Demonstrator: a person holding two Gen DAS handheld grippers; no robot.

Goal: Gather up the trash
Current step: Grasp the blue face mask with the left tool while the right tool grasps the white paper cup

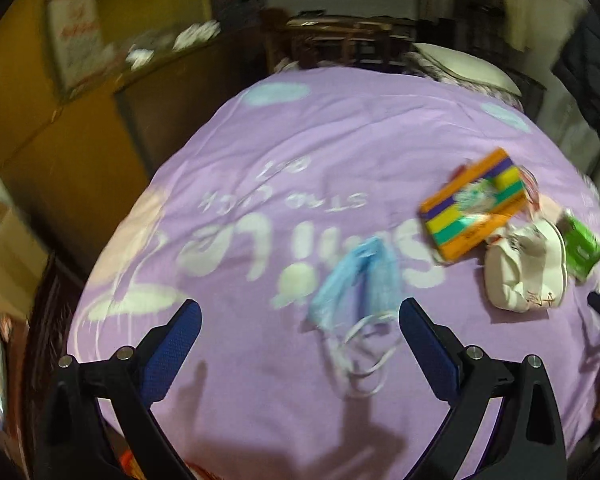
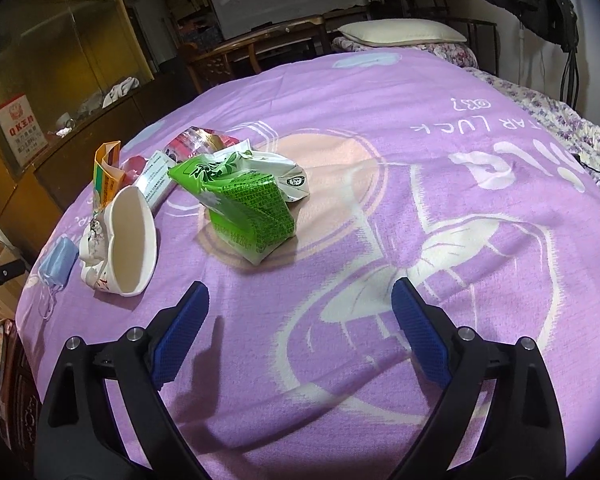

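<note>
Both grippers angle steeply down over a purple bedspread.

Right gripper: jaws wide apart, nothing between the blue pads, only bare cloth. Ahead of it and slightly toward the left finger lies a crumpled green wrapper, creased, partly white, printed with dense text. Left of the left finger stands a squashed white paper cup, mouth facing the camera, rim bent oval. Beyond the cup stands an orange striped carton; just beside it lie further wrappers. A blue face mask lies at the far left, near the cloth's edge.

Left gripper: jaws spread wide, empty. The same blue face mask lies just ahead, between the fingertips' lines, its white ear loops trailing back into the gap; the frame is motion-blurred, so contact cannot be confirmed. Ahead to the right lie the carton, the cup and the green wrapper.
</note>
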